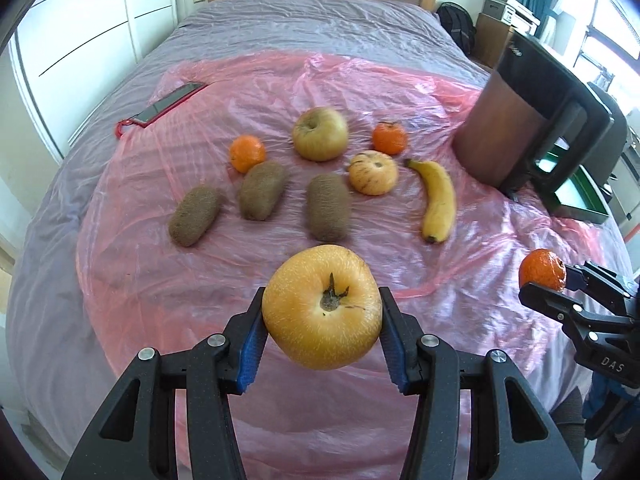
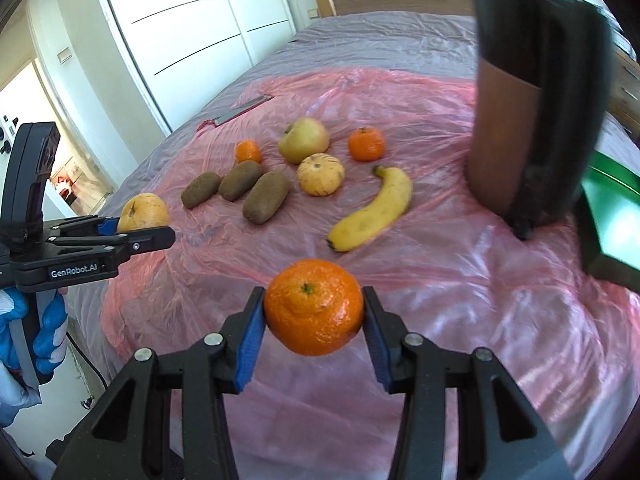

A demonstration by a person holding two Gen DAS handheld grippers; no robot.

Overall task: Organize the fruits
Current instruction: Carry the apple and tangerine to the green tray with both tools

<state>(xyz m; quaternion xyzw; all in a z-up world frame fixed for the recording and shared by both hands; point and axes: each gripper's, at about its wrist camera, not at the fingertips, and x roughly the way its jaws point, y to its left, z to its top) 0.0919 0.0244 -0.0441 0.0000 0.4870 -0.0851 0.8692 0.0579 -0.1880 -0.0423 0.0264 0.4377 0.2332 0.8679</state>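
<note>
The left claw [image 1: 322, 322] is closed on a big yellow apple [image 1: 322, 307]; its blue pads press the apple's two sides and the stem end faces the camera; the apple hangs in the air, above the near part of the pink sheet [image 1: 460, 248] that covers the bed [image 1: 280, 16]. The right claw [image 2: 314, 314] is closed on an orange [image 2: 314, 307] in the same way, also up in the air.

The apple looks heavy and hard, with smooth skin, so I think it could slip if the squeeze is weak; holding it across its widest part, as now, seems best. The orange looks lighter and a bit soft; too hard a squeeze could squash it, so a gentle hold on its round sides should do.

On the sheet lie three kiwis [image 1: 327, 207] side by side; behind them sit two more oranges [image 1: 247, 153], a green apple [image 1: 320, 133] and a small stripy fruit [image 1: 373, 172]; a banana [image 1: 439, 199] lies to the right. The fruits are near each other, and the stripy fruit is just beside one kiwi, so setting something down between them could bump them and make them roll; the sheet looks shiny and slippery too.

A tall brown and black thing [image 1: 500, 136] stands at the right, with a green tray [image 1: 580, 200] beside it; a phone [image 1: 168, 105] lies far left, out of the way.
</note>
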